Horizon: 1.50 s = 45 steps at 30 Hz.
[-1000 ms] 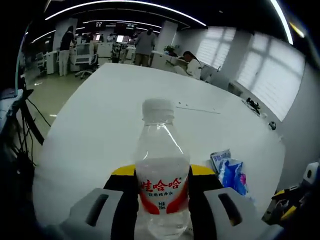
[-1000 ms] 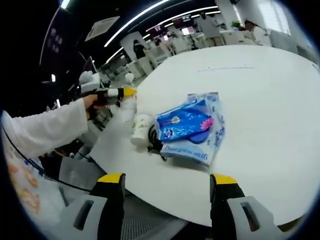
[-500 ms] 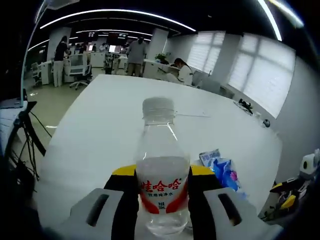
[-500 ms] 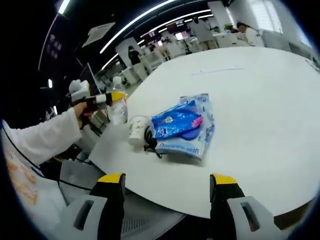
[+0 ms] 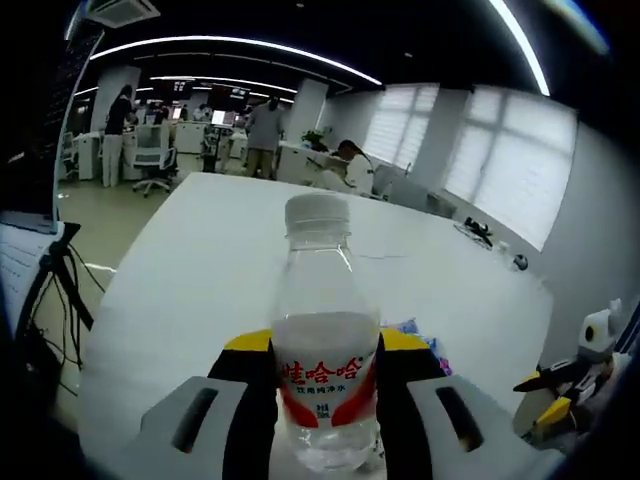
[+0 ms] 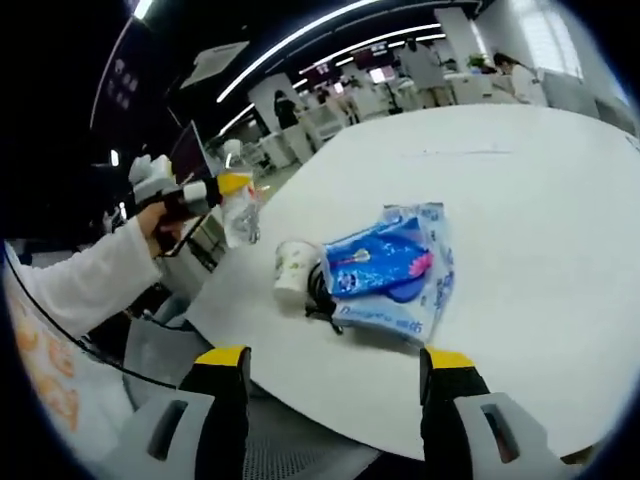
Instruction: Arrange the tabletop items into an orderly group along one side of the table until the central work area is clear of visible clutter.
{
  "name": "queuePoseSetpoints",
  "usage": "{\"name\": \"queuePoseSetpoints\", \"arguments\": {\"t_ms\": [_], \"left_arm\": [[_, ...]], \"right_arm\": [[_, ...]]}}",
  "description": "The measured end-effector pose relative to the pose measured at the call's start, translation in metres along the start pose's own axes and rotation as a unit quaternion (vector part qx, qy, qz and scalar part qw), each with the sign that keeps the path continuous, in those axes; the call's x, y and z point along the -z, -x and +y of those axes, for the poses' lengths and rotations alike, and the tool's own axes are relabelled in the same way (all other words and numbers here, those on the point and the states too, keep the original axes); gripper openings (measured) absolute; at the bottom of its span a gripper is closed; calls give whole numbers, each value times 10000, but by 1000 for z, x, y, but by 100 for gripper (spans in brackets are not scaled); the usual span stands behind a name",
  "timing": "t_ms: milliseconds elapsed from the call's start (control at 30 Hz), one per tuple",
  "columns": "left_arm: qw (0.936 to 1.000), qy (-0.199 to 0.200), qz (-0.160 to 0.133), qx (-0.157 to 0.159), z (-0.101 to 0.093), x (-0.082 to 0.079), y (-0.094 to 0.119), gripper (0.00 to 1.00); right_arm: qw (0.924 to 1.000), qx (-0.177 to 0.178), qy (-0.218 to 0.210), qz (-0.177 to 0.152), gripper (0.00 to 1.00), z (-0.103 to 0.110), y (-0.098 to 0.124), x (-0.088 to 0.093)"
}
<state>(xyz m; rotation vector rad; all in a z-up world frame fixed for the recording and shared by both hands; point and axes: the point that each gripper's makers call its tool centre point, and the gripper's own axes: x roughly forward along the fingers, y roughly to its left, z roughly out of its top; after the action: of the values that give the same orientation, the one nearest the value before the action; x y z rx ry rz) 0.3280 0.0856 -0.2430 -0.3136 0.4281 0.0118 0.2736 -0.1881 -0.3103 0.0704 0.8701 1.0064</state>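
A clear water bottle (image 5: 322,345) with a white cap and a red label stands upright between the jaws of my left gripper (image 5: 322,400), which is shut on it. In the right gripper view the same bottle (image 6: 238,212) is held above the table's left edge by the left gripper (image 6: 205,193) in a white-sleeved hand. On the white table (image 6: 520,190) lie a blue tissue pack (image 6: 400,275), a paper cup (image 6: 291,266) and a dark cable (image 6: 318,290), close together. My right gripper (image 6: 335,385) is open, below the table's near edge, with nothing between its jaws.
The table (image 5: 210,260) stretches far ahead with a small dark thing (image 5: 477,231) near its far right edge. People, desks and office chairs (image 5: 150,160) stand beyond it. The right gripper (image 5: 560,390) appears at the lower right of the left gripper view.
The left gripper has lifted the bottle higher and slightly away from the cup. The right gripper view has shifted a little; the pack, cup and cable lie as before.
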Motion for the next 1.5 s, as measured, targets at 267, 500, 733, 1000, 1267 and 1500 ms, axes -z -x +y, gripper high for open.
{"name": "queuePoseSetpoints", "arguments": {"t_ms": [267, 500, 733, 1000, 1267, 1500], "left_arm": [[9989, 132, -312, 338, -33, -22, 19, 36], [9969, 116, -465, 628, -66, -36, 32, 36], [9956, 80, -435, 831, -90, -32, 38, 36], [9953, 175, -319, 902, -101, -22, 40, 37], [9947, 155, -260, 988, -114, -14, 46, 37], [9945, 102, -144, 1028, -117, -12, 51, 39]], "right_arm": [[9968, -315, 736, -30, 70, 29, -23, -36], [9911, -709, 1088, -288, 69, 73, -46, -79], [9852, -881, 1406, -426, 69, 106, -68, -102], [9813, -1082, 1457, -644, 63, 130, -85, -117], [9791, -1394, 1297, -709, 50, 144, -86, -118], [9724, -1387, 1629, -932, 43, 148, -80, -115]]}}
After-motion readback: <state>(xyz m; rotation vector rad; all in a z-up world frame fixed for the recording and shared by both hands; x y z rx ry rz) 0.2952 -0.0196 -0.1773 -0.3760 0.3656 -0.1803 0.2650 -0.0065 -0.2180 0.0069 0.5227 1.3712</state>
